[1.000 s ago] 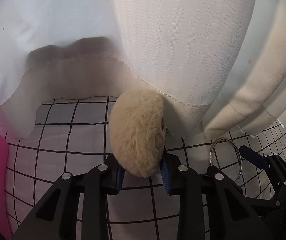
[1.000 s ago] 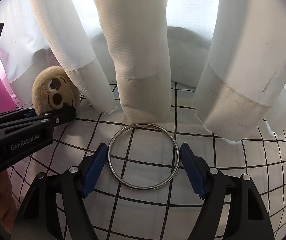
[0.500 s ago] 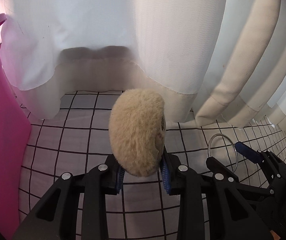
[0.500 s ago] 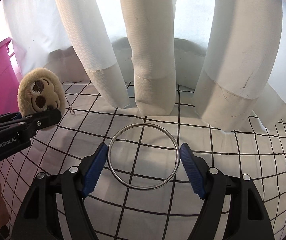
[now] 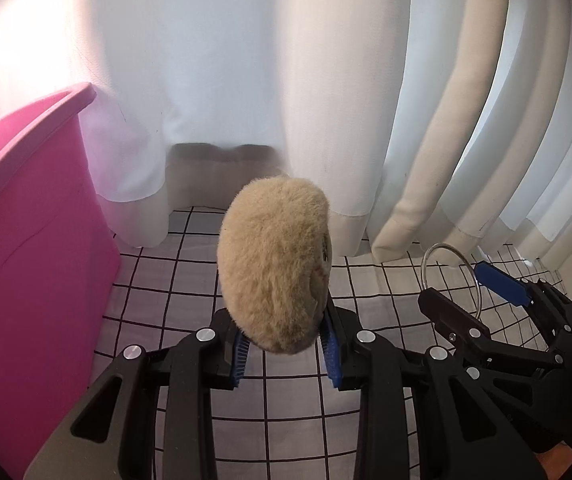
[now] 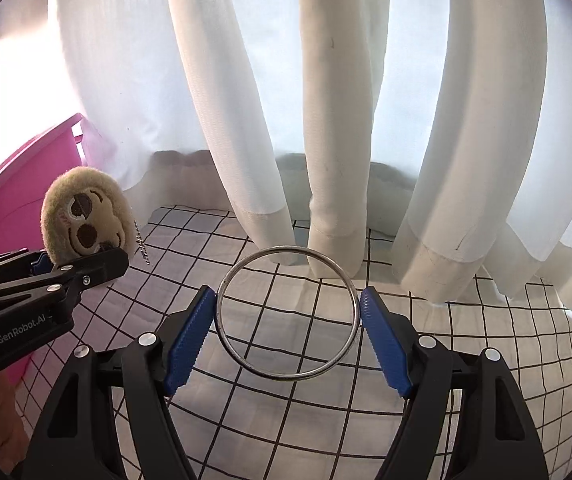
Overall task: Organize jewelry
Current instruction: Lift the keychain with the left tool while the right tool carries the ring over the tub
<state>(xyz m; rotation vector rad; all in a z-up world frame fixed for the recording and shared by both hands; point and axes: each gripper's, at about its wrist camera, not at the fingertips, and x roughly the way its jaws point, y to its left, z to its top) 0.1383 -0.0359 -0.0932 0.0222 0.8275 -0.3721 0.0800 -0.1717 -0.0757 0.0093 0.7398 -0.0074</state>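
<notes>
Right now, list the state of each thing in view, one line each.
Left gripper: shut on the plush.
Plush: held upright, off the cloth.
Right gripper: shut on the ring.
Ring: held flat across its width, above the cloth.
Bin: open-topped, standing at left.

White cloth with black grid lines [image 6: 286, 420] under the fingers, pink bin [image 5: 26, 260] standing on it left of them, curtain hems [image 6: 333, 232] resting on it beyond the fingertips
</notes>
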